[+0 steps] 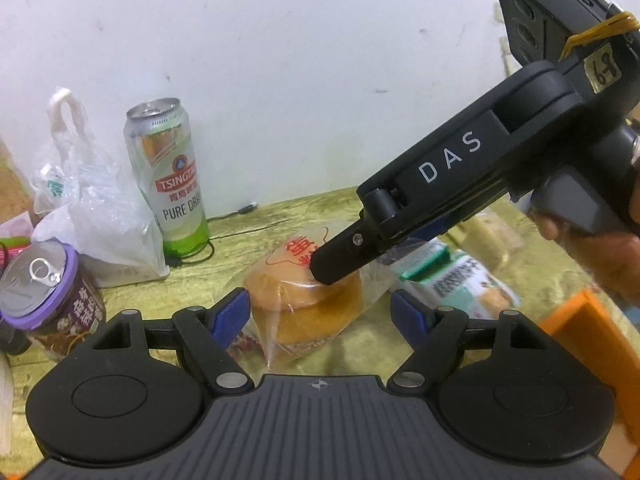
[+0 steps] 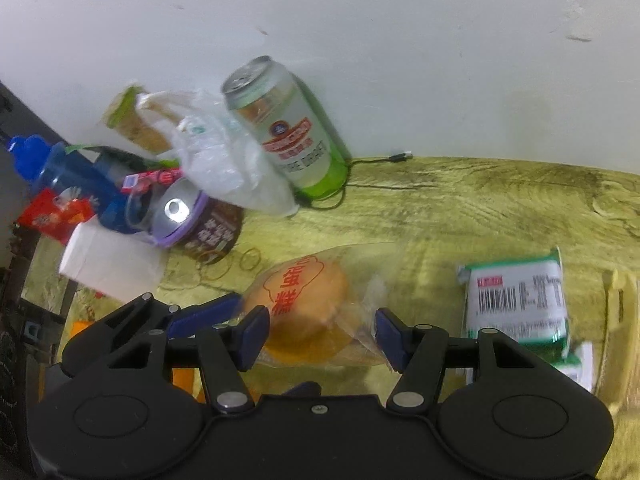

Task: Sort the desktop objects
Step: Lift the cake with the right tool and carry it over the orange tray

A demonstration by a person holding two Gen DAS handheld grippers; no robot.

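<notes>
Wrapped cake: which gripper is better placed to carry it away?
Right, probably. The right gripper has its pads against both sides of the wrapped cake, while the left gripper stands wider, with a gap on one side.

Both wrist views look steeply down, close, sharing the wrapped cake (image 1: pixel 308 304), perhaps blurred.

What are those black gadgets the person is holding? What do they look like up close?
Each is a black plastic hand tool. The left gripper and right gripper have two fingers tipped with blue pads, hinged on black links with silver rivets above round housings. Seen from the side, the right one bears white letters "DAS", a yellow rubber band, a handwritten label and a small green light.
</notes>
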